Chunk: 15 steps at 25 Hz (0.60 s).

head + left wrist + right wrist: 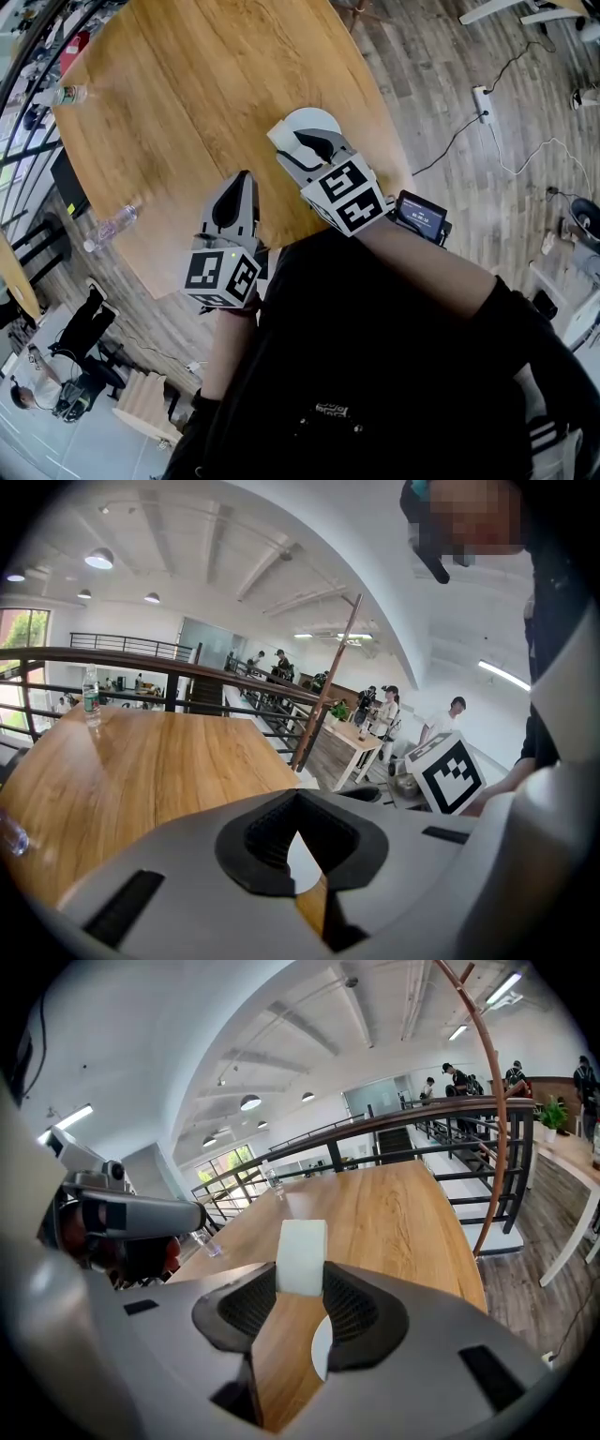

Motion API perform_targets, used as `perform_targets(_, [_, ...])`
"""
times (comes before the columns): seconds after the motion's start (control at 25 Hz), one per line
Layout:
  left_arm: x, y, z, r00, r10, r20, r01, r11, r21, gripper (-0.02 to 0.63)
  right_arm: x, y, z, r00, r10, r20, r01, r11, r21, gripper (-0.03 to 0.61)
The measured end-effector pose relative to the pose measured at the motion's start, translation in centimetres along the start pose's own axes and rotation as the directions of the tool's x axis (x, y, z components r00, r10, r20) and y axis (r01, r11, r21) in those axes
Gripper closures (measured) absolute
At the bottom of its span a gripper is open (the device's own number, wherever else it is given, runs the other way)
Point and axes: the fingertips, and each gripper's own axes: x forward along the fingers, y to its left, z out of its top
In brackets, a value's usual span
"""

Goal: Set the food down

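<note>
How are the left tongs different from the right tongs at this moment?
The right tongs grip a white block; the left tongs are closed and empty. The right tongs reach farther over the table than the left tongs. Both are grey and hang over the table.

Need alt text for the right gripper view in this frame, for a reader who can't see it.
The right tool grips a pale white piece of food between its two dark pads, held above a long wooden table. A water bottle stands far down the table, with a dark railing beyond.
</note>
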Motion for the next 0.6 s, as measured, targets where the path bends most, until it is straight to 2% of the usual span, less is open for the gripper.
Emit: perform_targets(0.6, [-0.2,0.9,-1.2,0.999,0.034,-0.024,-0.035,0.999,-0.023,0.611,2.6,-1.6,-3.1,0.996,-0.024,-0.087,0.024,1.000,0.005,0.410])
